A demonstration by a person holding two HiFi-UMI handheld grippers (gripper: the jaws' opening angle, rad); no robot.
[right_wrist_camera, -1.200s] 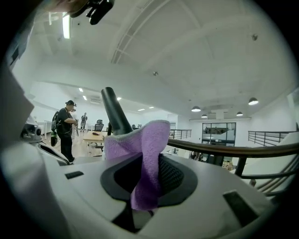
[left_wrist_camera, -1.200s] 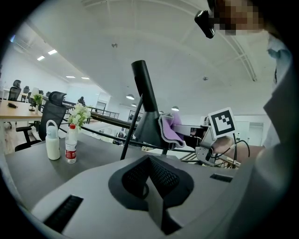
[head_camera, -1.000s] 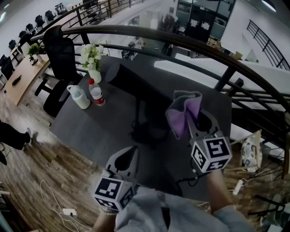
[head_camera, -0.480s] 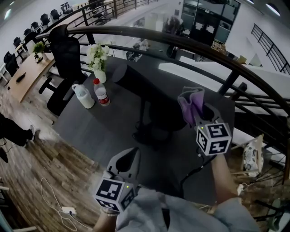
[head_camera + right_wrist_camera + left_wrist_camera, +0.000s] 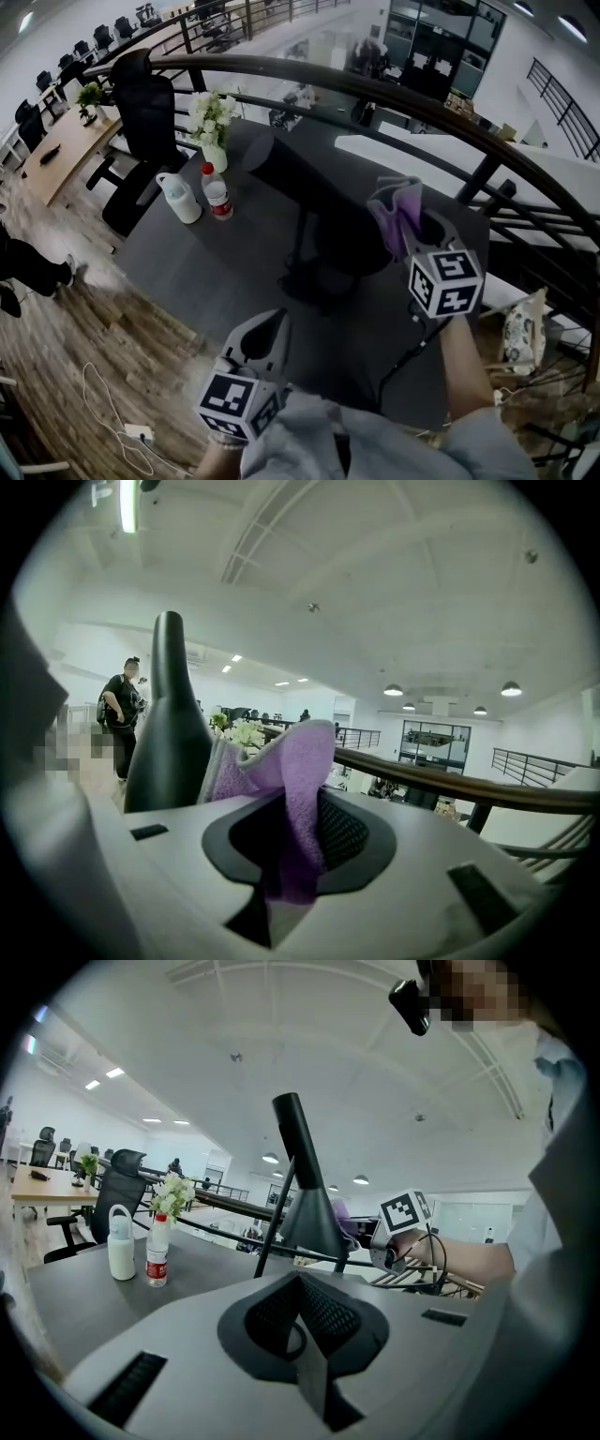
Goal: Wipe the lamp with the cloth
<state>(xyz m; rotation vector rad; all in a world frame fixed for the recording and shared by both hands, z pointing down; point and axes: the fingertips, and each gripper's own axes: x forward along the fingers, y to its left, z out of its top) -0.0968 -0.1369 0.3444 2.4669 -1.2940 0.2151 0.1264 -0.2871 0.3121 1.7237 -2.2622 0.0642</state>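
Head view, risk: the cloth [image 5: 396,208] sits in the right hand-held gripper [image 5: 408,232], just beside the lamp [image 5: 345,246] at its 3 o'clock; contact unclear; a hard sideways swipe could tip the lamp, since nothing steadies it
Head view, containers: at the lamp's 10 o'clock, well apart on the desk [image 5: 216,272]; a lidded white jug [image 5: 178,197], contents unseen; a red-capped bottle [image 5: 217,198], fill unclear; a vase [image 5: 216,157] holding white flowers
Left gripper view, jaws: left hand-held gripper [image 5: 300,1288] clenched on nothing; lamp at 12 o'clock
Right gripper view, grip: jaws clamped on a fold of cloth; a thin bite could slip while rubbing; lamp at 9 o'clock
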